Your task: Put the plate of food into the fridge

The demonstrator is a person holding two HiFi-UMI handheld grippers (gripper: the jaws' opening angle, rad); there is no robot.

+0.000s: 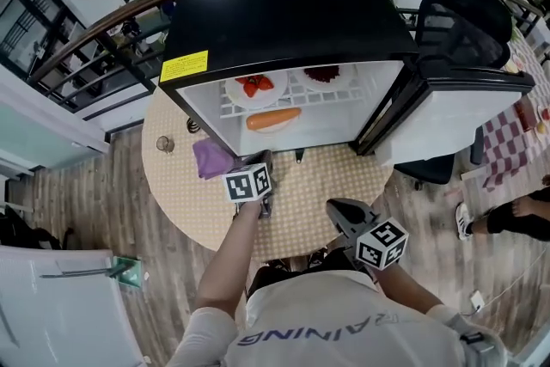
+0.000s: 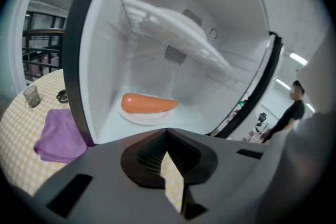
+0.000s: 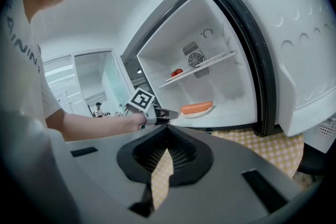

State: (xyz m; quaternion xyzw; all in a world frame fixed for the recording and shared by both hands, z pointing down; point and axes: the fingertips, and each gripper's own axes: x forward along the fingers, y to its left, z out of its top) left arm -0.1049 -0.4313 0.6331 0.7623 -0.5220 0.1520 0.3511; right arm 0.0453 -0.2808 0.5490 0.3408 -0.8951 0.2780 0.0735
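Closest in, the right claw [image 3: 167, 127] hangs low over the near part of the bench [image 1: 185, 206]. Its arm is mostly hidden under the person's torso in the head view. Its jaws are pressed together at the tips with nothing between them, and only checked benchtop shows through the gap behind. The left claw [image 2: 167, 131] rides on a bare forearm stretched forward, pointing into the open fridge [image 1: 284, 9] from close before its opening. Its jaws also meet at the tips and pinch nothing, and in the head view those tips are hard to make out past the marker cube. Left of it a purple cloth [image 2: 59, 135] lies on the bench just beside the fridge's left front corner. Farther left are a small glass [image 2: 31, 96] and a dark ring [image 2: 62, 95], too small to identify. The plate [image 2: 142, 117] sits inside the fridge on its floor, largely covered by the long orange food [image 2: 148, 103] lying across it. Above, the wire shelf [image 3: 202, 66] carries a plate of red food [image 1: 255, 85] and a second plate [image 1: 326, 75]. The fridge's top cuts off the rear of both in the head view. The door [image 1: 468, 103] stands open at the right.
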